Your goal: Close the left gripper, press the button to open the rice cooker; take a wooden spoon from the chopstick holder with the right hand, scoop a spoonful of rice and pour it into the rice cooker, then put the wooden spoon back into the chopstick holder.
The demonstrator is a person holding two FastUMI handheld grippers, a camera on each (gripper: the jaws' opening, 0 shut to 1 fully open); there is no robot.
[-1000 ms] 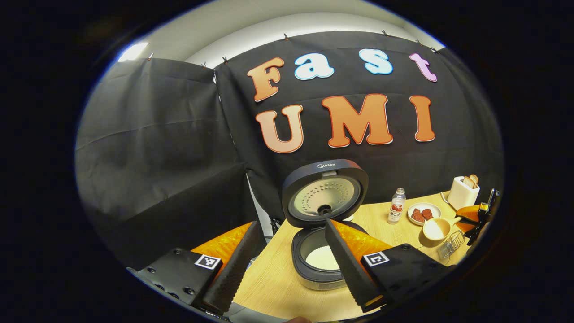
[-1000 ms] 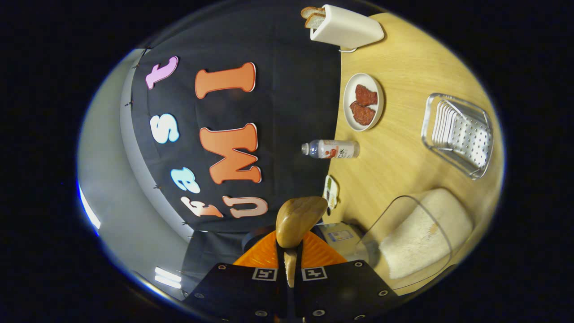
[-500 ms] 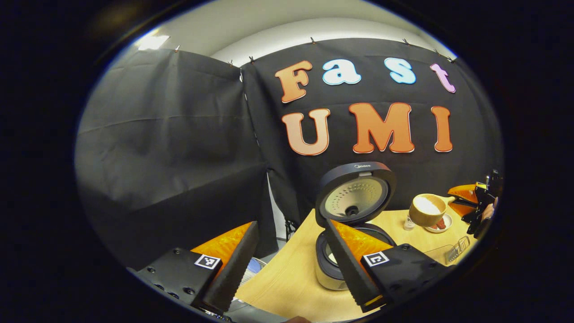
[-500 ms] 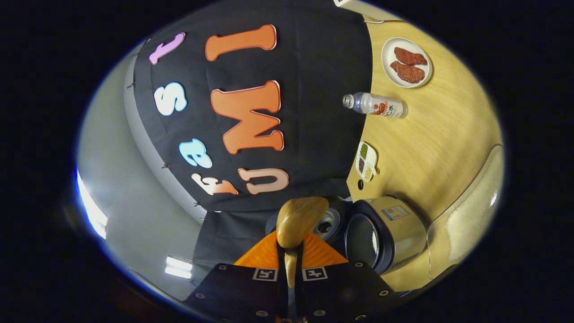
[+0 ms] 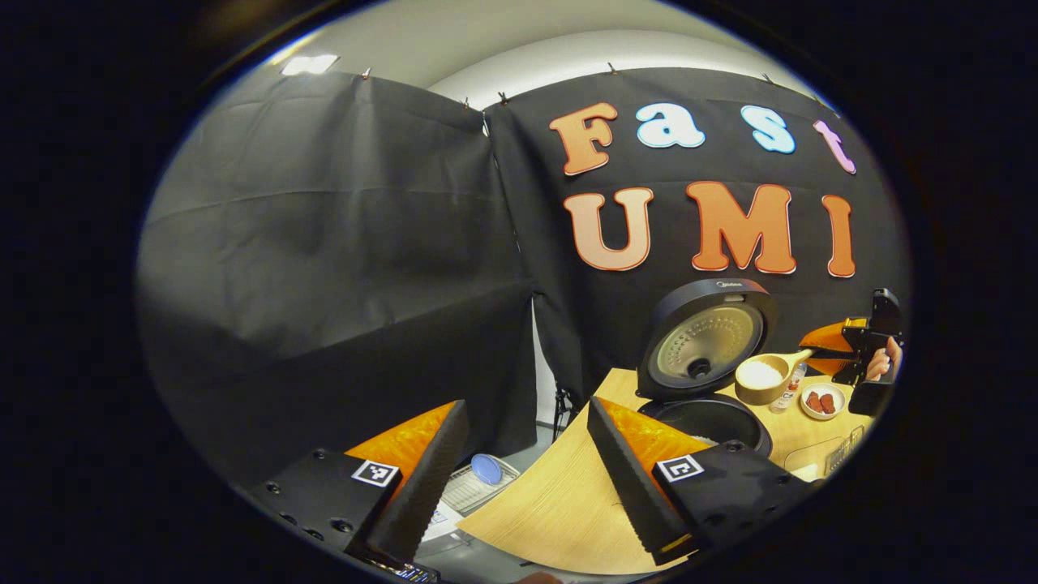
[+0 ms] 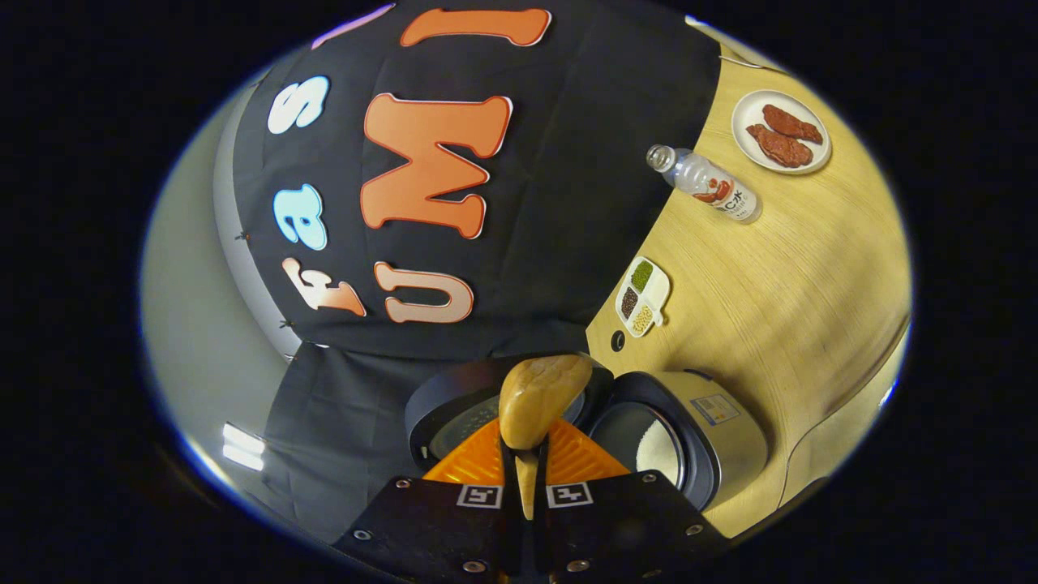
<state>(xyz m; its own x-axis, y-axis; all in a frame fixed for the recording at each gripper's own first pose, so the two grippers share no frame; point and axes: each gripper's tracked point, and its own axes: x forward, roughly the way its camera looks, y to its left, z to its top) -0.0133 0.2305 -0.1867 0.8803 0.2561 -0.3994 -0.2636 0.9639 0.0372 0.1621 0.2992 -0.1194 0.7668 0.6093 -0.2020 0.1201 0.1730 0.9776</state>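
The right gripper (image 6: 525,474) has its fingers pressed together on the handle of the light-brown wooden spoon (image 6: 542,391), whose rounded bowl juts forward past the fingertips. In the left gripper view that same spoon (image 5: 764,379) carries a heap of white rice and hangs just in front of the raised dark round lid of the grey rice cooker (image 5: 704,339), above its open pot, with the right gripper (image 5: 851,353) and a hand (image 5: 882,362) behind it. In the right gripper view the rice cooker (image 6: 689,434) lies just beside the spoon, white rice showing inside.

The left gripper (image 5: 519,466) has nothing between its widely parted fingers and sits off the near corner of the pale wooden table (image 5: 559,511), well apart from the cooker. The tabletop (image 6: 778,284) between the cooker and the small clear plastic bottle (image 6: 709,185) is bare; a white divided dish of beans (image 6: 642,297) sits near the cloth wall, and a white plate with red-brown meat pieces (image 6: 780,122) lies beyond the bottle.

Compared with half a second ago, the spoon has moved closer over the cooker, and the left gripper has drawn farther away from it.
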